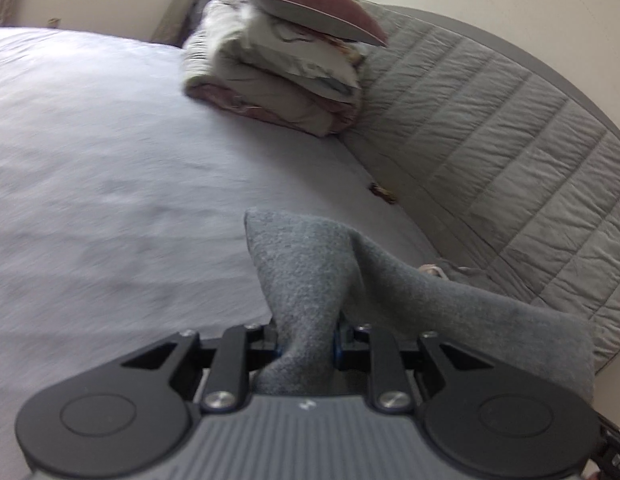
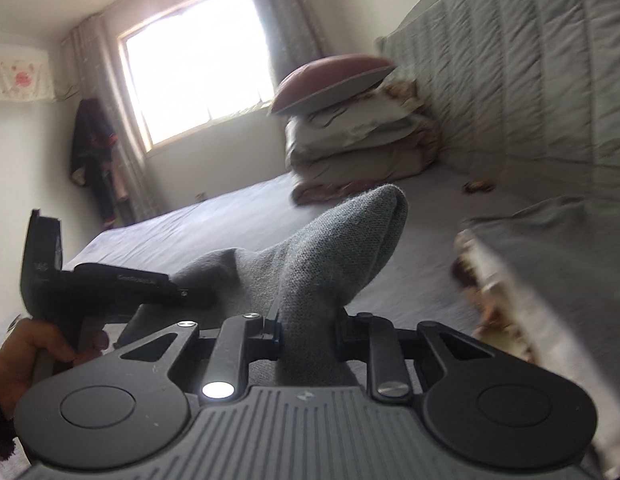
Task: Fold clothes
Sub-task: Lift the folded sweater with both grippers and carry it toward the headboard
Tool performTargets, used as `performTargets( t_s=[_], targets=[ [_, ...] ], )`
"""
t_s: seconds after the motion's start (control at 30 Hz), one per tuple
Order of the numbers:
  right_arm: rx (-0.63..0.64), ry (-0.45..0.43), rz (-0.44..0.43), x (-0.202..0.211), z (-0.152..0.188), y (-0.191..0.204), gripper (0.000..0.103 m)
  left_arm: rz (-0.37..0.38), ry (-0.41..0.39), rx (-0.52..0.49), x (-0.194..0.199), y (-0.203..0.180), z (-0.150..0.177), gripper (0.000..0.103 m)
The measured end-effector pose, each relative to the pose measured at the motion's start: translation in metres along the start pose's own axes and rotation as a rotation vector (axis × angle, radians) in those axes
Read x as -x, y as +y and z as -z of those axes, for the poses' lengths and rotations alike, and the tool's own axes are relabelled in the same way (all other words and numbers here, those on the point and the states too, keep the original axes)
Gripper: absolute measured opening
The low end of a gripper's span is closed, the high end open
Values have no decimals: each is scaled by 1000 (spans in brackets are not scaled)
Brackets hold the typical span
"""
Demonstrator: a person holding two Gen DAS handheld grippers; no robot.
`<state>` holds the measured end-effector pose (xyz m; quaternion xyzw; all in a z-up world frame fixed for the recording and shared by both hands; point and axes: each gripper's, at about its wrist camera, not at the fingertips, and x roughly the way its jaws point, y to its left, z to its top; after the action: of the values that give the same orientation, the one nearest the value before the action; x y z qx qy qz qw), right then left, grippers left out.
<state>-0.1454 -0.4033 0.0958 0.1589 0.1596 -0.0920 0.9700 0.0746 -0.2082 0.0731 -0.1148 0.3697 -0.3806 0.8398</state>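
Note:
A grey knitted garment [image 1: 310,276] is pinched in my left gripper [image 1: 306,340], which is shut on it; a fold sticks up past the fingers and the rest drapes off to the right. In the right wrist view my right gripper [image 2: 308,340] is shut on another part of the same grey garment [image 2: 342,248], with a peak of cloth rising above the jaws. The left gripper [image 2: 206,298] shows there from the side, at the left, gripping the cloth, held by a hand [image 2: 26,348]. Both grippers hang above the pale bed sheet [image 1: 110,160].
A pile of folded bedding and a pink pillow [image 1: 286,52] sits at the bed's far end beside the quilted grey headboard [image 1: 510,140]. A small brown item [image 1: 384,192] lies by the headboard. Another patterned cloth [image 2: 510,280] lies at the right. A window [image 2: 194,60] faces me.

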Motion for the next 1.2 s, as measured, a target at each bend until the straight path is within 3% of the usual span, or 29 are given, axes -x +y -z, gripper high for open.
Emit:
performTargets(
  t_s=[0.53,1.0,1.2],
  targets=[
    [-17,-237,274,46,-33,-92,24,201,21,-291,-107,-172,-66,21],
    [-220,-372,407,84,-34,-139,24,329,104,-489,-159,-282,-85,22],
    [-277,-390,465,92,-30,-156,24,361,152,-585,-182,-315,-76,22]
  ],
)
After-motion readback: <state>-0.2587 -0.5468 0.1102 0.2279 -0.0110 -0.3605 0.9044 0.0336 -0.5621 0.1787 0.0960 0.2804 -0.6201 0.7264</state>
